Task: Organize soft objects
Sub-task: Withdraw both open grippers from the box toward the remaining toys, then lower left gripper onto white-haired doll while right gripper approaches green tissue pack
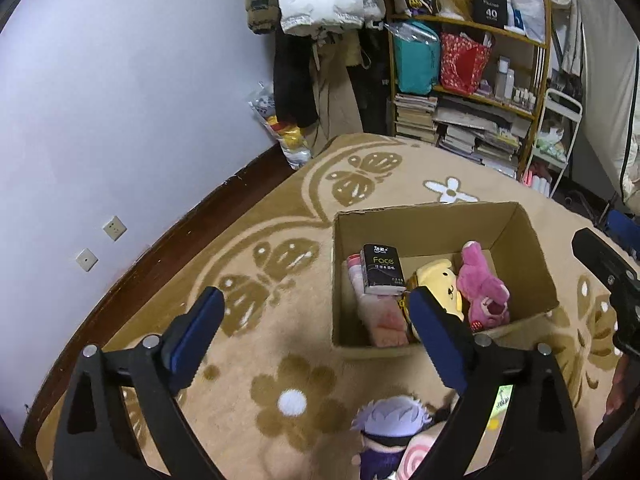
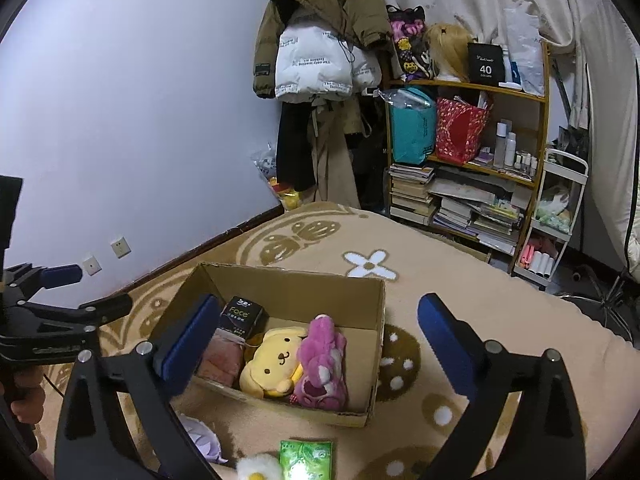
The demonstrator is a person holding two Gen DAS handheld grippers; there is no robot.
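The cardboard box (image 2: pixel 372 344) sits on the patterned carpet (image 1: pixel 248 336), just ahead of and below both tools, and it already holds 4 things. A black tissue pack (image 2: pixel 242 316) leans against the far-left inner corner, standing on a pink folded cloth (image 2: pixel 220 360). Beside them lie a yellow dog plush (image 2: pixel 272 364) and a magenta bear plush (image 2: pixel 322 368), touching each other near the middle of the box. The right-hand part of the box floor is bare cardboard.

The left hand-held gripper (image 1: pixel 316 344) stands wide apart with nothing between its blue pads; its right pad overlaps the box's near wall in the picture, its left pad hangs over open carpet. The right hand-held gripper (image 2: pixel 316 344) is likewise spread wide and empty, its pads straddling the box from the near side.

What is left lies on the carpet closer to the person than the box. Below the left hand-held gripper sits a purple-haired doll (image 1: pixel 390 428) with a pink swirl-patterned item (image 1: pixel 418 456) touching it. Below the right hand-held gripper are a green tissue pack (image 2: pixel 306 458) and a white fluffy toy (image 2: pixel 256 468), just beside each other.

So the job looks roughly half done: 4 items boxed, about 4 loose ones yet to go in. Whether more lie outside these views cannot be told.
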